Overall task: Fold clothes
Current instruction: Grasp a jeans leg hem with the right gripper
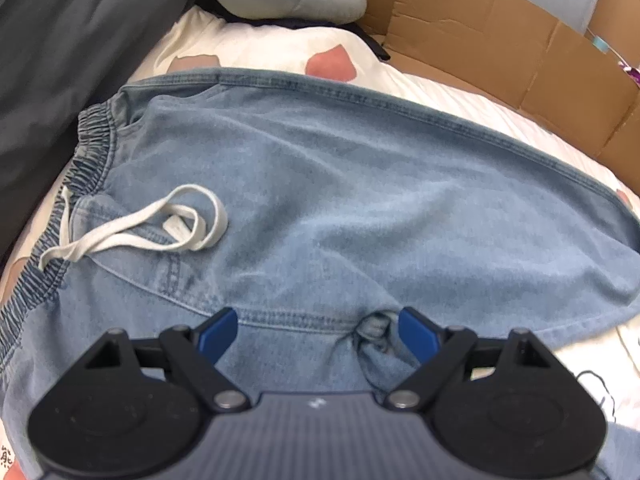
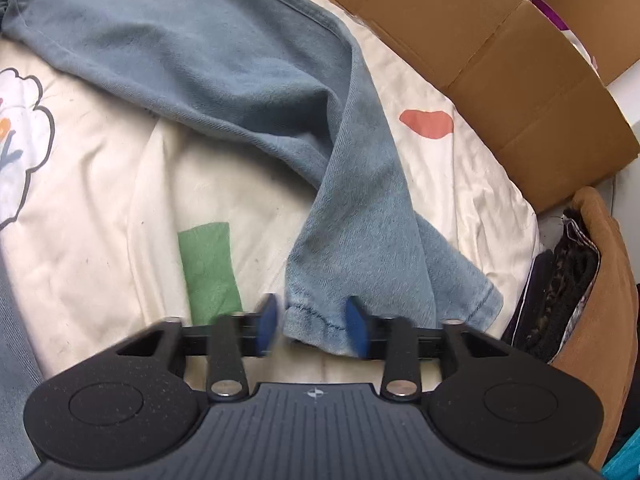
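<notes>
Denim trousers (image 2: 240, 60) are spread on the bed (image 2: 100, 200), their hem (image 2: 316, 320) between the half-closed right claw (image 2: 312, 322), not yet visibly pinched; both layers should be gathered while the wide-open, empty left claw (image 1: 318, 328) steadies the crotch.

Both views are evenly lit by soft, bright daylight, with only faint shadows in the folds of the jeans (image 1: 360, 184) and no glare. The fisheye lens bows the cardboard box (image 2: 520, 80) at the edges. The right tongs (image 2: 312, 324) show motion blur on their blue pads (image 2: 267, 322).
</notes>
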`<action>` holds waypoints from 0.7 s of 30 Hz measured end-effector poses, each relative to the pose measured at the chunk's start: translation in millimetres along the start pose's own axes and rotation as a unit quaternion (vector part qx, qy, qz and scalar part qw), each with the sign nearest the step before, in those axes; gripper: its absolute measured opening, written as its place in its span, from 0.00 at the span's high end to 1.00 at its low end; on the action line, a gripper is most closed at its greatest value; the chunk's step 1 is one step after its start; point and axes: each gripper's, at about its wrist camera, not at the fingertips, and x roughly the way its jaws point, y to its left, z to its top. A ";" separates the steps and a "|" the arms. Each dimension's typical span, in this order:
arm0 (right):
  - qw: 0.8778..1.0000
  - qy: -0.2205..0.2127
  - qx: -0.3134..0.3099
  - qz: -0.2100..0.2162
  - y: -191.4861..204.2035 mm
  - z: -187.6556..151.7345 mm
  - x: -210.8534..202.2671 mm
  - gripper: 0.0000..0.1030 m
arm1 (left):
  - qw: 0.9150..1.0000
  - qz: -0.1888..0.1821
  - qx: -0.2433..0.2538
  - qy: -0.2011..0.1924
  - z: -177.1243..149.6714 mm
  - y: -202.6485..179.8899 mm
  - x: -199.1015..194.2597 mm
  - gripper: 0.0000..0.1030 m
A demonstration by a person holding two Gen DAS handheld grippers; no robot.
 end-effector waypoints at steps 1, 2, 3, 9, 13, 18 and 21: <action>1.000 0.001 0.006 0.005 -5.0 1.5 -0.8 0.81 | 1.000 -0.001 0.000 -0.003 2.0 -0.5 -0.3 0.13; 1.000 0.000 0.012 0.006 -10.4 3.0 -2.8 0.83 | 1.000 -0.002 0.001 -0.006 4.4 -1.2 -0.7 0.13; 1.000 -0.001 0.019 0.006 -16.6 4.7 -5.0 0.84 | 1.000 -0.002 0.003 -0.009 6.5 -1.8 -1.0 0.13; 0.998 -0.021 0.063 -0.020 -62.4 19.0 -18.5 0.89 | 1.000 0.003 0.006 -0.017 15.5 -2.2 -0.6 0.13; 0.996 -0.029 0.077 -0.041 -91.1 27.4 -14.5 0.89 | 1.000 0.004 0.014 -0.019 17.8 -3.8 0.3 0.13; 0.995 -0.029 0.078 -0.048 -124.0 42.5 -4.0 0.89 | 1.000 0.005 0.017 -0.021 25.1 -3.6 3.3 0.13; 0.996 -0.026 0.065 -0.058 -139.6 49.9 3.3 0.90 | 1.000 0.005 0.017 -0.023 31.5 -3.0 6.3 0.13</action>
